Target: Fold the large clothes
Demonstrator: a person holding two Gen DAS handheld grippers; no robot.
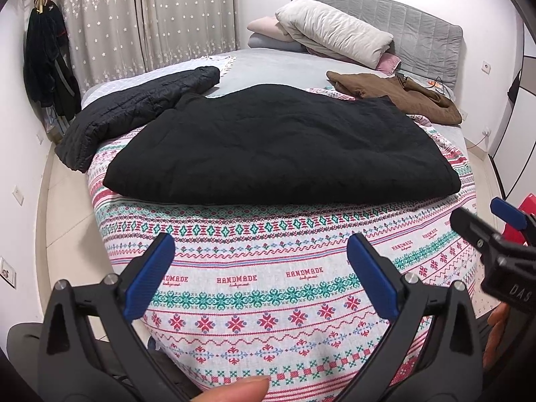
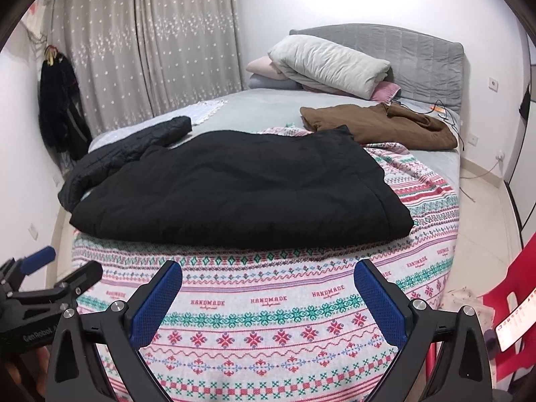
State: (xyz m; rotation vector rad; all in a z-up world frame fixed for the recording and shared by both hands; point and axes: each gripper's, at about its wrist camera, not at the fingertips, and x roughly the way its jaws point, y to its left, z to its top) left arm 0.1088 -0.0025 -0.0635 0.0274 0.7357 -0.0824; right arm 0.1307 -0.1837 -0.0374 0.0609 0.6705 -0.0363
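Both the left gripper (image 1: 258,274) and right gripper (image 2: 268,298) hold their blue fingers (image 1: 150,278) wide apart, gripping nothing, above the patterned blanket (image 1: 268,288). Farther on the bed (image 2: 268,100) lies the black coat (image 1: 281,147), apparently folded, with a brown garment (image 2: 378,124) beyond.

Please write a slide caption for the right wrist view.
Open right gripper faces a black jacket on the patterned bedspread.

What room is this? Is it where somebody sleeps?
Most likely a bedroom. There is a bed with a grey padded headboard, a pale folded duvet piled on pillows at its head, and long grey star-patterned curtains behind it.
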